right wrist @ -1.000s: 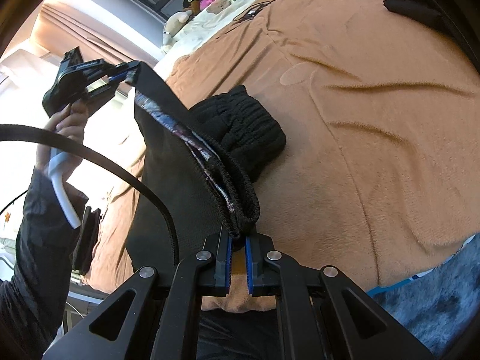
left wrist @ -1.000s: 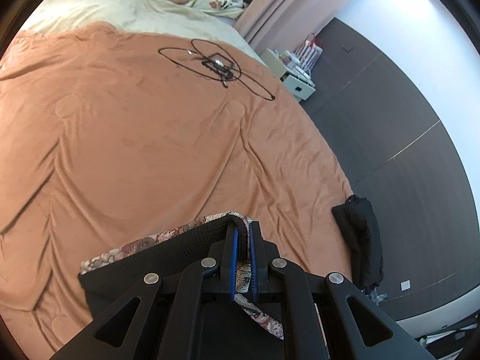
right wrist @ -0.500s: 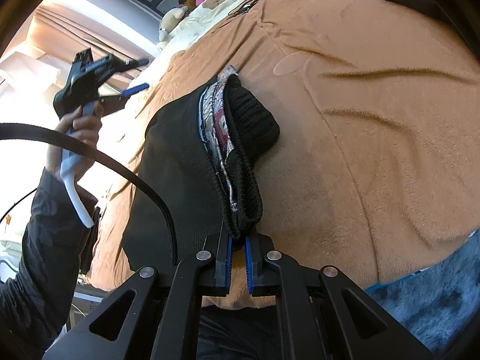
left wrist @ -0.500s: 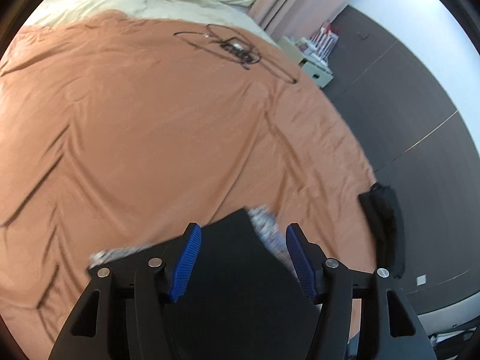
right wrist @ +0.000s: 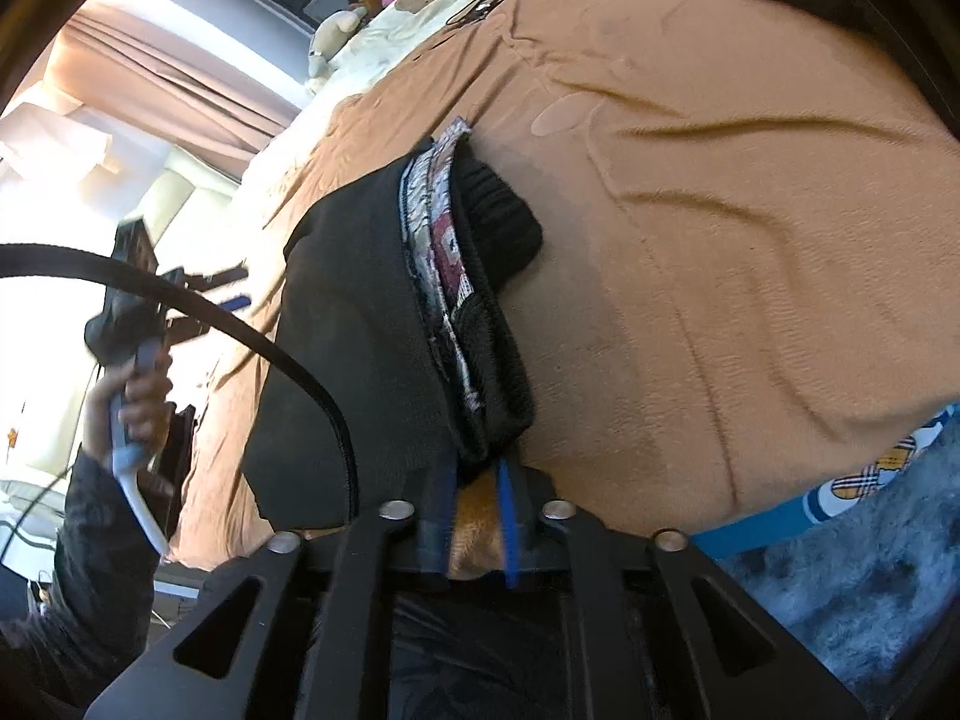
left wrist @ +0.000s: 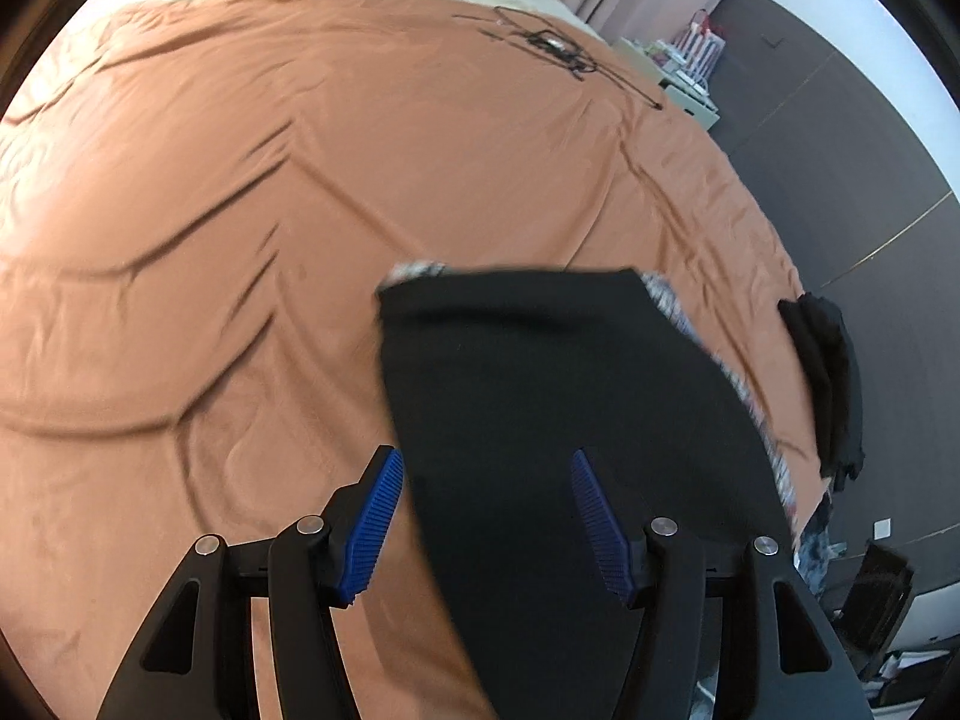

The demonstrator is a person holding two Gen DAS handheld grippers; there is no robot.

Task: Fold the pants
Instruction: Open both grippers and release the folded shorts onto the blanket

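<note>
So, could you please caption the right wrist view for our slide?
Folded black pants lie on the orange blanket; the right hand-held gripper has just been opening at their waistband.

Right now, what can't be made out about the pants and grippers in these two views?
- Left wrist view: near end of the black pants is cut off behind the left gripper; motion blur smears the hem.
- Right wrist view: whether the right gripper touches the waistband; the fabric hides its tips.
- Right wrist view: the left gripper is backlit and blurred.
</note>
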